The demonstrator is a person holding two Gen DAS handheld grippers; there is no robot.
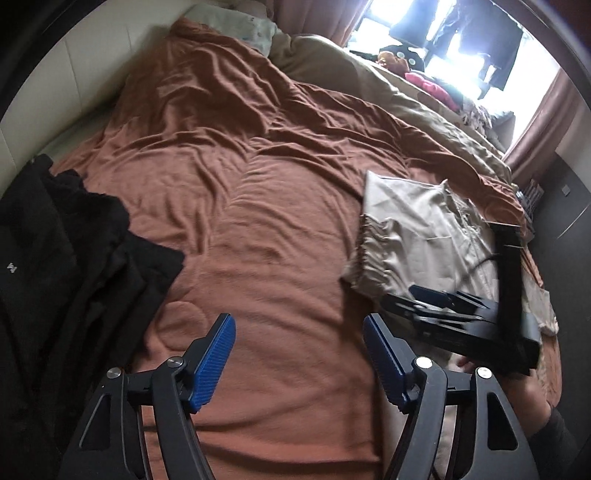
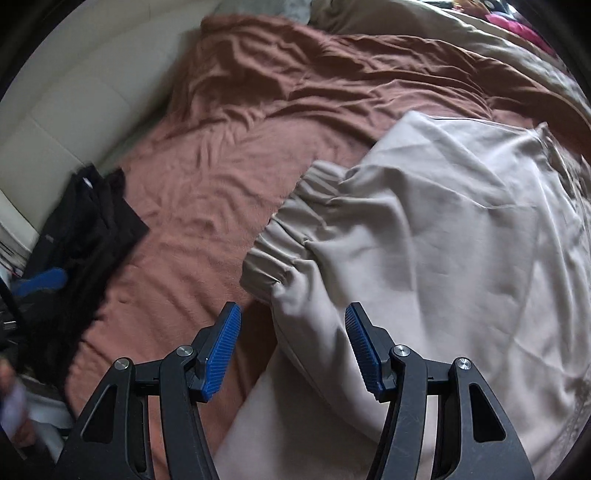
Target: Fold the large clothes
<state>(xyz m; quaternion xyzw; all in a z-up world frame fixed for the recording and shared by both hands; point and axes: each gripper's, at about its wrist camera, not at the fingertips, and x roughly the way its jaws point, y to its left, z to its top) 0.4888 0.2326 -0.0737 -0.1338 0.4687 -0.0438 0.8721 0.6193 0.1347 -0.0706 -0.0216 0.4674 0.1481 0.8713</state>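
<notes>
The left tongs [image 1: 297,360] hang spread wide over the bed [image 1: 229,155], with nothing between the blue ribbed pads [image 1: 214,363]. Only the rust-brown sheet [image 1: 258,258] lies beneath and ahead of them. To their left, at the bed's edge beside the pale wall, a heap of black clothes [image 1: 62,258] lies crumpled, a small white mark showing on it. To their right and a little ahead lies the beige garment [image 1: 417,229], partly folded, its gathered elastic band turned toward the middle of the bed. The right tongs [image 1: 424,297] show in this view too, hovering low over the near edge of that garment; from here their gap cannot be judged.

From the right wrist camera, the right tongs [image 2: 293,349] are also spread apart and grip nothing. The beige garment [image 2: 443,240] fills the space ahead and to their right, and a fold of it runs down between the two pads, though the blue pads [image 2: 221,354] stand clear of the cloth on either side. The gathered waistband [image 2: 288,229] sits just ahead of the tips, slightly left. Further left, well apart from the garment, the black clothes [image 2: 85,229] rest on the brown sheet [image 2: 221,155]. A tan duvet [image 2: 424,26] is bunched up beyond the garment at the far side of the bed.
</notes>
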